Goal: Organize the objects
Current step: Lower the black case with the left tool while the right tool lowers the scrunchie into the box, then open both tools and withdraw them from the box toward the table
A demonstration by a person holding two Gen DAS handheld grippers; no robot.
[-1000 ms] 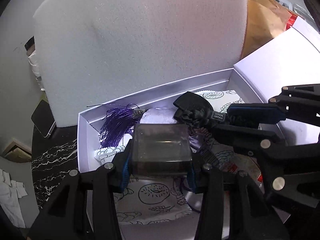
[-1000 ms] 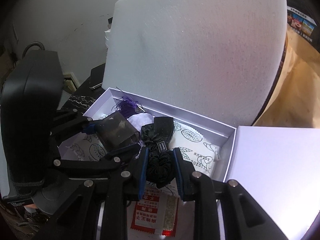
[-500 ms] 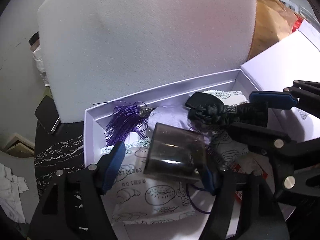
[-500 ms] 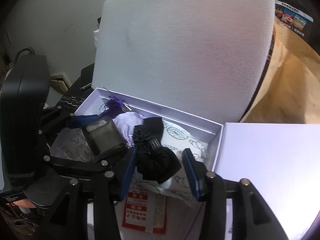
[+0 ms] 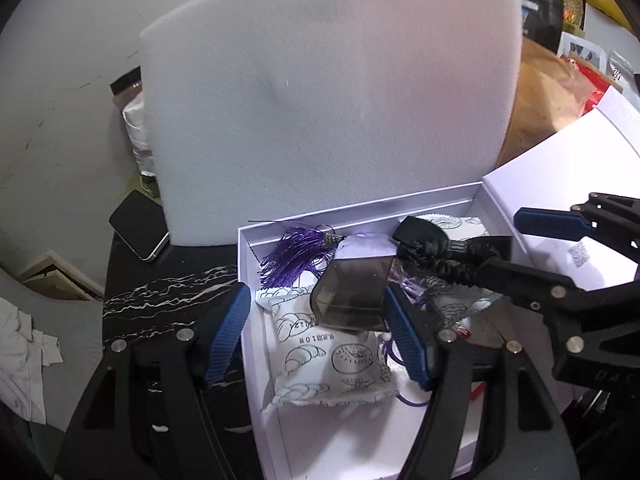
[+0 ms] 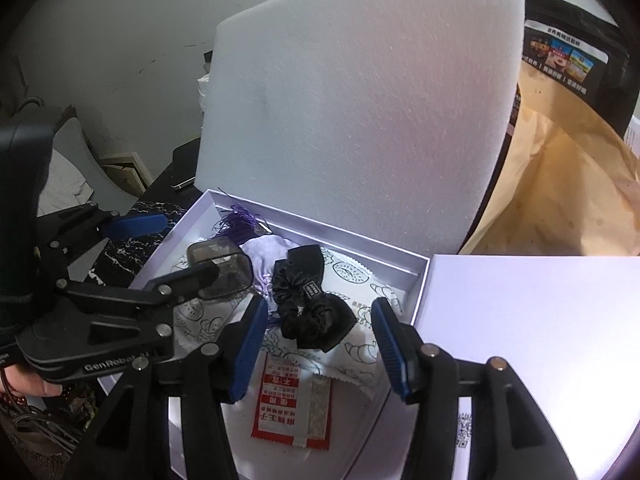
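Legibly, "GenRobot" on released left tongs (image 6: 168, 246); right tongs (image 6: 320, 344) opening, scrunchie (image 6: 312, 312) between, untouched.

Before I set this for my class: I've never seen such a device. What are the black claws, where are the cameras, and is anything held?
There is no robot here. A person holds a two-fingered gripper in each hand, and each has a camera looking along its fingers. One picture comes from the left gripper, the other from the right gripper.

Below them lies an open white box. It contains a smoky plastic case, a black scrunchie, a purple tassel, a printed snack packet and a red sachet. A foam sheet stands behind.

The left gripper is open, with the case lying between its fingers. The right gripper's jaws are opening around the scrunchie. Nothing is held.
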